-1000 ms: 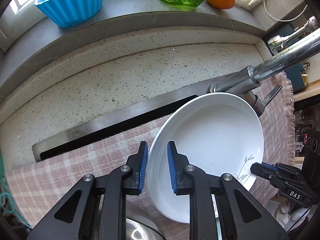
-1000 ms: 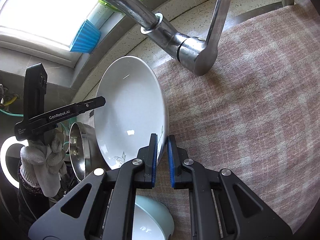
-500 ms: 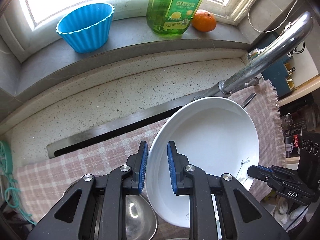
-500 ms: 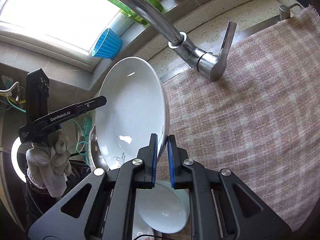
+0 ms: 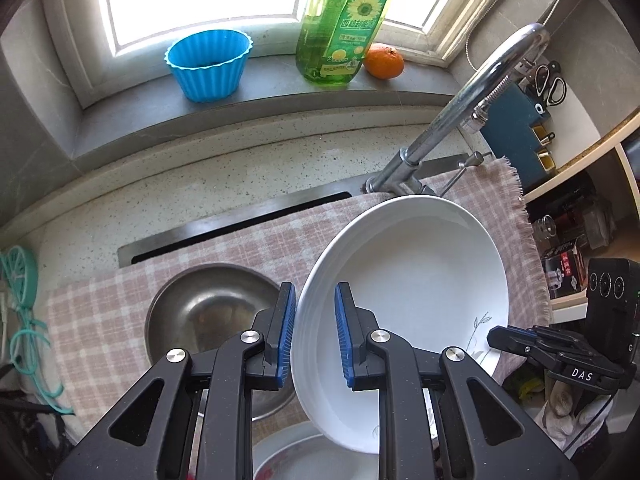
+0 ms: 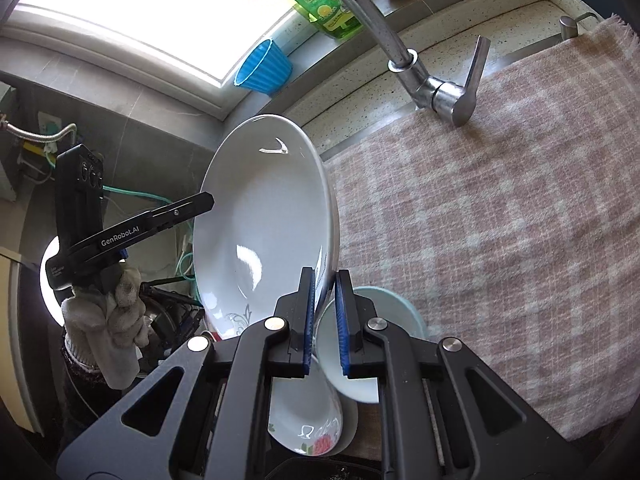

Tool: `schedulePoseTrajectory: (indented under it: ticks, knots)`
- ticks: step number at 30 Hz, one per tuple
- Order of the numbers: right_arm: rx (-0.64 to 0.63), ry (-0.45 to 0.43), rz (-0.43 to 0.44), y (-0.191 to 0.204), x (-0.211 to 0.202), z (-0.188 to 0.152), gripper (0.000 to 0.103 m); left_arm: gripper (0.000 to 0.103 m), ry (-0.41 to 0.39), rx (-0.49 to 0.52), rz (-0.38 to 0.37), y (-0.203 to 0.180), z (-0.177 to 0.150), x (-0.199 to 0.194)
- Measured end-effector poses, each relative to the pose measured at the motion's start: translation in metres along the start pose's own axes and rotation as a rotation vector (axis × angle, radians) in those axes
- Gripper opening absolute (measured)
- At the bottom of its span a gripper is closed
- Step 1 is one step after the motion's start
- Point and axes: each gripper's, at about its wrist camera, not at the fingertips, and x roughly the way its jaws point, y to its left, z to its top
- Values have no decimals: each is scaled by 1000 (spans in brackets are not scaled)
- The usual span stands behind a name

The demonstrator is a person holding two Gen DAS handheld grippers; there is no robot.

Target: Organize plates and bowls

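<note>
A white deep plate (image 5: 408, 292) with a small leaf motif hangs tilted above the checked cloth. Both grippers hold it by opposite rims. My left gripper (image 5: 314, 332) is shut on its near rim, blue pads on either side. My right gripper (image 6: 324, 320) is shut on the other rim of the same plate (image 6: 260, 220). Each gripper shows in the other's view: the right one (image 5: 496, 338) at the plate's far edge, the left one (image 6: 208, 202) held by a gloved hand. Below lie a steel bowl (image 5: 208, 320), a pale green bowl (image 6: 384, 312) and a floral plate (image 6: 308, 420).
A chrome faucet (image 5: 460, 120) arches over the cloth-covered sink (image 5: 100, 320), close behind the plate. On the window sill stand a blue fluted cup (image 5: 208, 64), a green dish-soap bottle (image 5: 344, 20) and an orange (image 5: 384, 62). Shelves with clutter are at the right.
Both grippers have risen and drawn back with the plate between them. The faucet looks farther off, and the steel bowl and the dishes beneath have come into view.
</note>
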Motion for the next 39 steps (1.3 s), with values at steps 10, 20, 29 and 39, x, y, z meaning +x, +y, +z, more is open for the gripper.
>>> schedulePoseTrajectory:
  ticks: [10, 20, 29, 39]
  knots:
    - [-36, 48, 16, 27, 5, -50, 10, 18, -32, -54, -15, 17, -57, -33]
    - [-42, 133, 23, 37, 23, -98, 10, 18, -24, -114, -26, 38, -115, -40]
    - [15, 202, 17, 20, 47, -137, 10, 18, -1, -177, -32, 50, -162, -23]
    - [30, 258, -14, 10, 64, -155, 10, 18, 40, -222, -58, 56, -190, -1]
